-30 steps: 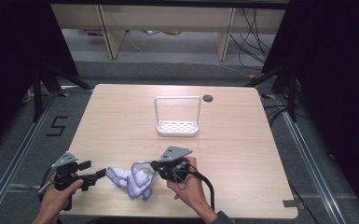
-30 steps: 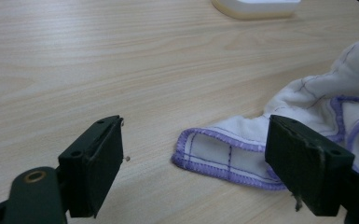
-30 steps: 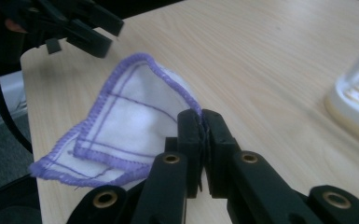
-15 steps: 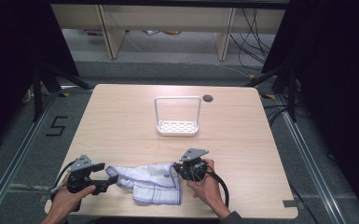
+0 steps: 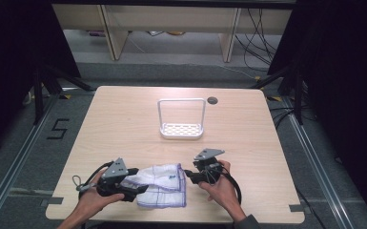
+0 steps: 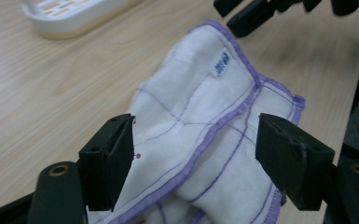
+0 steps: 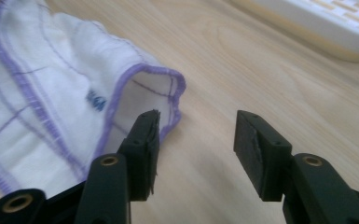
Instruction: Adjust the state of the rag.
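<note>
A white cloth (image 5: 161, 183) with purple stitched edges and a small blue label lies spread on the near part of the wooden table (image 5: 124, 124). My left gripper (image 5: 138, 187) sits at the cloth's left edge. In the left gripper view the left gripper (image 6: 198, 140) is open, and the cloth (image 6: 205, 102) lies between and beyond its wide-apart jaws. My right gripper (image 5: 189, 175) is at the cloth's right edge. In the right gripper view the right gripper (image 7: 198, 126) is open over bare wood, with a raised corner of the cloth (image 7: 51, 102) beside its left finger (image 7: 144, 140).
A white perforated rack (image 5: 181, 130) with a tall handle loop stands at the table's middle, beyond the cloth. A round cable hole (image 5: 212, 100) sits at the far edge. The rack's base shows in the left gripper view (image 6: 70, 16) and in the right gripper view (image 7: 326, 23).
A second ago the cloth hung bunched between the two grippers. They drew apart and stretched it out. It now lies flat and both grippers are open.
</note>
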`<state>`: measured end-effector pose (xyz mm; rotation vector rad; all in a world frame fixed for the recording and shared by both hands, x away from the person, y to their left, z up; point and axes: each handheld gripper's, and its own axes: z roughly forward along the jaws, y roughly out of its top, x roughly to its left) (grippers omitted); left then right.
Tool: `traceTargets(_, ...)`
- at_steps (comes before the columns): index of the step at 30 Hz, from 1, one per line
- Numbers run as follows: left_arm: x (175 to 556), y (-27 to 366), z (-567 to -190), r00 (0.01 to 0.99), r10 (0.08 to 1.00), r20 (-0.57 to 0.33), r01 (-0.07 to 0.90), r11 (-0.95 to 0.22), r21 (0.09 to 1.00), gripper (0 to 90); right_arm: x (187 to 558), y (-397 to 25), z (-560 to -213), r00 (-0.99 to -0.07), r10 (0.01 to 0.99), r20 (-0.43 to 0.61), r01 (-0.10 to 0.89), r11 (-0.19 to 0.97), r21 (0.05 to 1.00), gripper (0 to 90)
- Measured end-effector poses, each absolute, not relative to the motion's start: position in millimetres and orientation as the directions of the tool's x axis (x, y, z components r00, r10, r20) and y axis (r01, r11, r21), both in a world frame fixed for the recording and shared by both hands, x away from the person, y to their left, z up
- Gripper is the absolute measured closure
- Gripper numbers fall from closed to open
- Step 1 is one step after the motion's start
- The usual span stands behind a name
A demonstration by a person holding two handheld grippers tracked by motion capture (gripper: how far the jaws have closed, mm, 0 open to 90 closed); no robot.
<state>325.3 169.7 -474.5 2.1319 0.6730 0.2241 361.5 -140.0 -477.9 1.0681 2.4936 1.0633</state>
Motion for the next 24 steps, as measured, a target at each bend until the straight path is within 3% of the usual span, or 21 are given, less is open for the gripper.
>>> traceTargets(6, 337, 138, -479, 0.897, 0.440, -0.052, 0.328, -0.581, 0.745, 32.0, 327, -155, -476, -0.725, 0.683, 0.090, 0.523, 0.460, 0.718, 48.7)
traceTargets(9, 341, 132, -483, 0.895, 0.442, -0.067, 0.341, -0.578, 0.741, 40.0, 319, -157, -477, -0.722, 0.685, 0.101, 0.536, 0.461, 0.707, 47.7)
traceTargets(10, 345, 130, -486, 0.902, 0.430, -0.030, 0.322, -0.626, 0.710, 43.0, 319, -158, -477, -0.720, 0.687, 0.104, 0.539, 0.458, 0.707, 47.7)
traceTargets(14, 348, 128, -491, 0.906, 0.422, -0.034, 0.321, -0.634, 0.703, 60.4, 319, -159, -477, -0.716, 0.689, 0.114, 0.545, 0.449, 0.708, 47.0)
traceTargets(18, 353, 132, -489, 0.919, 0.395, -0.020, 0.289, -0.637, 0.715, 83.2, 321, -158, -480, -0.735, 0.671, 0.094, 0.505, 0.450, 0.736, 47.3)
traceTargets(24, 372, 144, -468, 0.883, 0.469, -0.009, 0.300, -0.551, 0.779, 86.4, 315, -152, -474, -0.740, 0.660, 0.125, 0.527, 0.455, 0.718, 49.1)
